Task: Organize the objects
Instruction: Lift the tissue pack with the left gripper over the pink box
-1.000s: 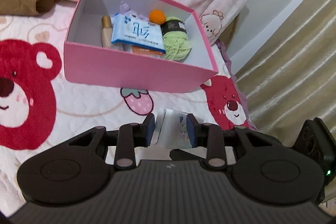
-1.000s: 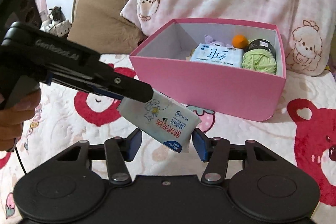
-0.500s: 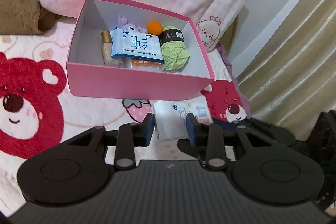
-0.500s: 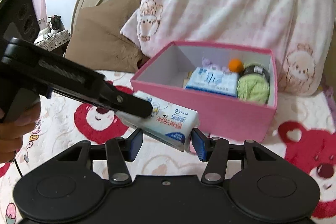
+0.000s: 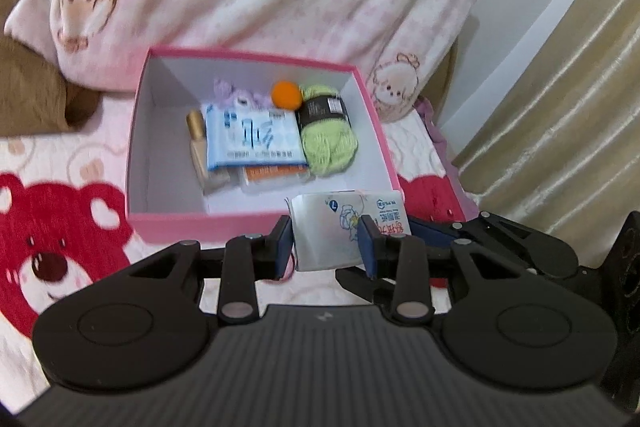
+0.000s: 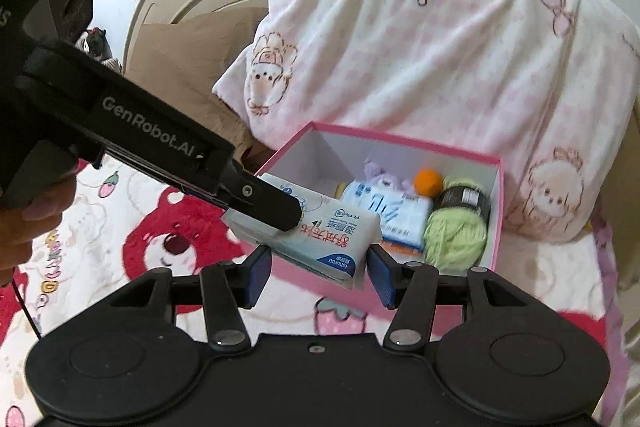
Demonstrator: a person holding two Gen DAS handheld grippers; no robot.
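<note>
Midair, white tissue pack (image 5: 340, 227) clamped by left gripper (image 5: 325, 241), right gripper (image 6: 320, 273) pinching its end too, pink box (image 5: 176, 225) upper centre of frame

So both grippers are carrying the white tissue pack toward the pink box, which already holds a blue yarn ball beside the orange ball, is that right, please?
Not quite: the yarn ball is light green, not blue, as the left wrist view shows. The rest stands: the left gripper and right gripper carry the white tissue pack toward the pink box, and the yarn lies beside the orange ball.
</note>
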